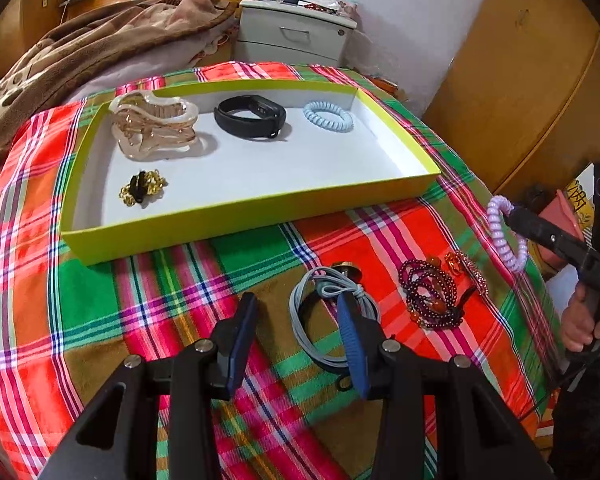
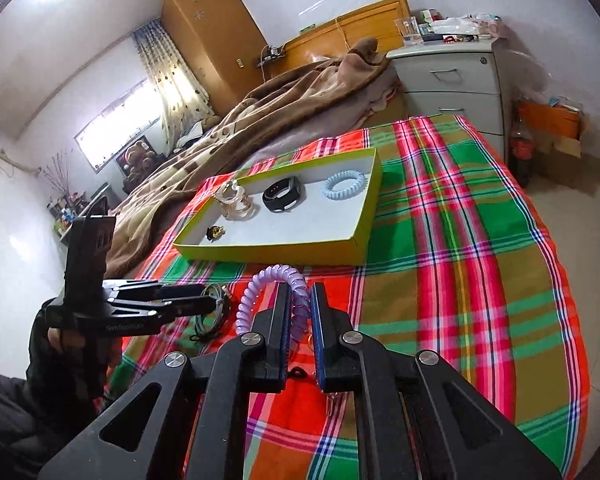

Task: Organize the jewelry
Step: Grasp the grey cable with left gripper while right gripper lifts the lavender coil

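On the plaid bedspread (image 1: 100,320) our yellow-green tray (image 1: 236,224) sits toward twelve o'clock, already holding the clear hair claw (image 1: 156,128), the black fitness band (image 1: 250,117), the pale blue coil tie (image 1: 328,116) and a small gold chain clump (image 1: 142,191). Still loose on the cloth, between four and five o'clock of the tray in the left wrist view, lie the grey cord loop (image 1: 324,312) and the purple bead strands (image 1: 430,296). The piece in hand is the lilac spiral hair tie (image 2: 274,292), lifted clear of the cloth just short of the tray's near wall. We judge it light, springy and soft, unlikely to break, yet smooth plastic that could squirm out; pinching across a few coils on one side, as we have it, seems the surest hold. Our right gripper (image 2: 300,300) is closed down on those coils, the rest of the loop arching to its ten o'clock, fingers aimed at the tray. Our left gripper (image 1: 296,312) hovers low and level over the cloth, jaws spread wide and holding nothing, its right finger over the cord loop.
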{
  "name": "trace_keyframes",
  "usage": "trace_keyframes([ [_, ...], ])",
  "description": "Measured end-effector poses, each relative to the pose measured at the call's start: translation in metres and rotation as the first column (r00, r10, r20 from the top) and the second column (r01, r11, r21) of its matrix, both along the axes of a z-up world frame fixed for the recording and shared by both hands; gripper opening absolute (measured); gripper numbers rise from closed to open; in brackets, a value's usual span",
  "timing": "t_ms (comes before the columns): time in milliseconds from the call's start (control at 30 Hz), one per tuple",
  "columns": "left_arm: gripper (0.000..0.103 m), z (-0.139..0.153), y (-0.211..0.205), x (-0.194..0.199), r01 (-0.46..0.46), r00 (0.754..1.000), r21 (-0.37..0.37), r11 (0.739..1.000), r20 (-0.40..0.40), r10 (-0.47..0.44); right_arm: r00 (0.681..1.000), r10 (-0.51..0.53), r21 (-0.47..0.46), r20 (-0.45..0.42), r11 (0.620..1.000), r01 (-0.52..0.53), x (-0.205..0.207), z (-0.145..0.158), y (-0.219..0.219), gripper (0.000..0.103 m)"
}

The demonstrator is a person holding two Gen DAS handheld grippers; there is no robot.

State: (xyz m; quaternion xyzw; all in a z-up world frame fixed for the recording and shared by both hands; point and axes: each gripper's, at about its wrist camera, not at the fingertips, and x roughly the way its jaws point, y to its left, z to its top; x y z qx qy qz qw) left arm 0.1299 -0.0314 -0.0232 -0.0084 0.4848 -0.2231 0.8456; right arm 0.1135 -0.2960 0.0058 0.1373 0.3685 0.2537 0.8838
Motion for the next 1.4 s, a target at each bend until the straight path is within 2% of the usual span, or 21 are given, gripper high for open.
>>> trace_keyframes([
  [67,0.040,0.000,-0.004,0.001,0.010,1.000,0.007,1.000,0.004,-0.010,1.000,0.003,-0.002,-0.002,1.000,-0.003,0.000,-0.001,0.003,0.010],
  [267,0.011,0.002,-0.005,0.002,0.005,1.000,0.032,0.999,0.016,-0.006,1.000,0.010,0.007,0.003,1.000,-0.010,-0.003,-0.002,0.006,0.010],
  [500,0.005,0.013,-0.002,-0.008,0.006,0.998,0.023,1.000,0.066,-0.008,1.000,0.002,0.016,-0.007,1.000,-0.002,-0.003,-0.006,0.006,0.010],
  [567,0.004,0.016,0.000,-0.010,0.019,0.997,-0.002,1.000,0.069,-0.019,1.000,0.000,0.020,-0.009,1.000,0.000,-0.004,-0.007,0.005,0.010],
  [833,0.004,0.040,0.008,-0.021,0.030,0.993,-0.103,0.994,0.115,-0.018,1.000,-0.003,0.029,0.002,1.000,0.003,-0.009,-0.003,0.005,0.010],
  [1000,0.004,0.050,0.009,-0.023,0.035,0.990,-0.106,0.994,0.141,-0.020,1.000,-0.002,0.032,0.005,0.999,0.002,-0.009,-0.002,0.007,0.010],
  [1167,0.005,0.038,0.018,-0.016,-0.005,0.995,-0.087,0.996,0.098,0.014,1.000,0.003,0.036,0.010,0.999,-0.003,-0.010,-0.002,0.008,0.010],
  [1233,0.009,0.030,0.026,-0.013,-0.054,0.995,-0.064,0.996,0.081,0.059,1.000,0.004,0.035,0.009,0.999,-0.005,-0.010,-0.003,0.008,0.010],
  [1267,0.019,0.027,0.029,-0.013,-0.066,0.995,-0.050,0.997,0.077,0.069,1.000,0.007,0.037,0.008,0.999,-0.007,-0.010,-0.003,0.008,0.010],
  [1300,0.032,0.025,0.031,-0.013,-0.067,0.995,-0.040,0.997,0.075,0.070,1.000,0.009,0.038,0.006,0.999,-0.009,-0.010,-0.003,0.008,0.010],
  [1333,0.038,0.022,0.031,-0.011,-0.055,0.996,-0.036,0.998,0.061,0.057,1.000,0.009,0.038,0.005,0.999,-0.009,-0.009,-0.004,0.009,0.010],
  [1400,0.041,0.016,0.030,-0.010,-0.028,0.999,-0.041,0.999,0.032,0.030,1.000,0.008,0.039,0.002,0.999,-0.008,-0.008,-0.005,0.009,0.010],
])
